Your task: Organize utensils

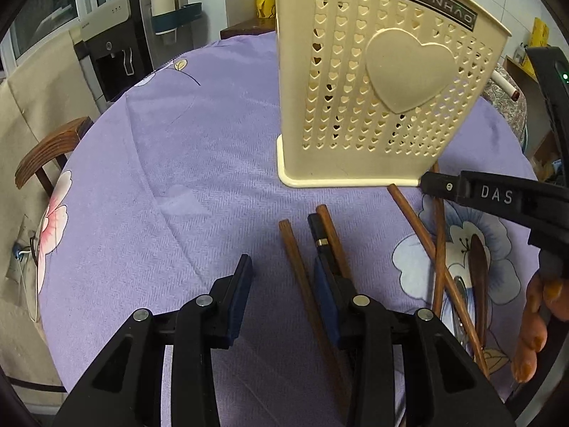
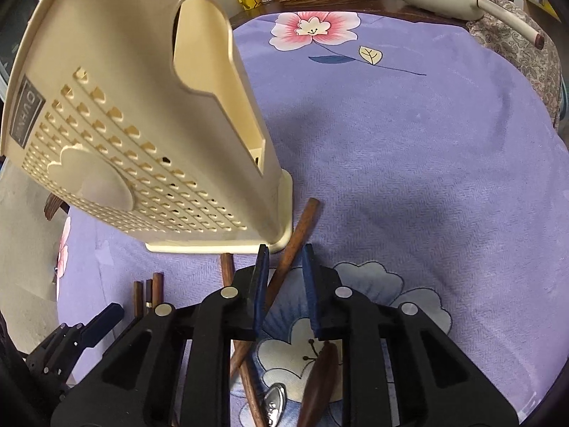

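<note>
We see a purple floral cloth point(image 1: 177, 178) with a cream holder point(image 1: 373, 89) at upper right, chopsticks point(image 1: 302, 284) below, a water dispenser point(image 1: 113, 46) at upper left, and both grippers, left point(image 1: 282, 281) and right point(image 2: 284, 284), open.

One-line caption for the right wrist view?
Open right gripper straddles a brown chopstick lying beside the cream holder on the purple cloth.

"JIANHAO" mirrored on the cream utensil holder's point(image 1: 377, 82) dark label point(image 1: 434, 6), "DAS" on right tongs point(image 1: 496, 195)
</note>
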A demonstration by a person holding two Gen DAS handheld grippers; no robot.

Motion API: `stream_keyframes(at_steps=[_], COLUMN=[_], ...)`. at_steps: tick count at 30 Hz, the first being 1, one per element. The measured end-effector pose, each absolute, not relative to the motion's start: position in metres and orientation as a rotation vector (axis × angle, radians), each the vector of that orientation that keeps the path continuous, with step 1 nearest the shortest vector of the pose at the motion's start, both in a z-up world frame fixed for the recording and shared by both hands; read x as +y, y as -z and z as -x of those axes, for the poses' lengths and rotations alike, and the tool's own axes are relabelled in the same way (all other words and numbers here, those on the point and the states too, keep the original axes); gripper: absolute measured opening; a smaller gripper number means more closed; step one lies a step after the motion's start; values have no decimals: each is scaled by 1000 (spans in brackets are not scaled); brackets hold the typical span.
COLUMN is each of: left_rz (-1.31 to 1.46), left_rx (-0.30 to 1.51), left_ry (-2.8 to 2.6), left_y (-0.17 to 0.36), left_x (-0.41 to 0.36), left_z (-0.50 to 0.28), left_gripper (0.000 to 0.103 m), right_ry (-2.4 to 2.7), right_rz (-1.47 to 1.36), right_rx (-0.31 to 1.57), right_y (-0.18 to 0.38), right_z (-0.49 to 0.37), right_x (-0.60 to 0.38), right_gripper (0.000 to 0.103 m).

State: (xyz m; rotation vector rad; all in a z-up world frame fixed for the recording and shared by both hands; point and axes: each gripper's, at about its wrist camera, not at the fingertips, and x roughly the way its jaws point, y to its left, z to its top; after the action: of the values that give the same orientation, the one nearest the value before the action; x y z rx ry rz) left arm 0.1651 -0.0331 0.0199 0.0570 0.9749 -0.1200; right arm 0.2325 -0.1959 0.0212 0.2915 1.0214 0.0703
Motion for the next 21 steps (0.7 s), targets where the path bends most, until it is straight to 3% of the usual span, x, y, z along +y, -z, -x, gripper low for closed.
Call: stream_keyframes(at_steps=[2, 7, 21], left_rz=[-68, -59, 21], left_rx=[974, 963, 955], left_ry=[115, 92, 129], left_y=[-20, -20, -20], left_x=[-36, -34, -23], left_z=[-168, -174, -179], left_gripper=[32, 11, 10], right_ry=[-66, -68, -113], right_rz=[-299, -337, -436], right_rx=[1022, 1016, 937], right_y=[-21, -19, -32], right_z=[-233, -232, -216], right_x=[-195, -201, -226], right_gripper=[17, 11, 8])
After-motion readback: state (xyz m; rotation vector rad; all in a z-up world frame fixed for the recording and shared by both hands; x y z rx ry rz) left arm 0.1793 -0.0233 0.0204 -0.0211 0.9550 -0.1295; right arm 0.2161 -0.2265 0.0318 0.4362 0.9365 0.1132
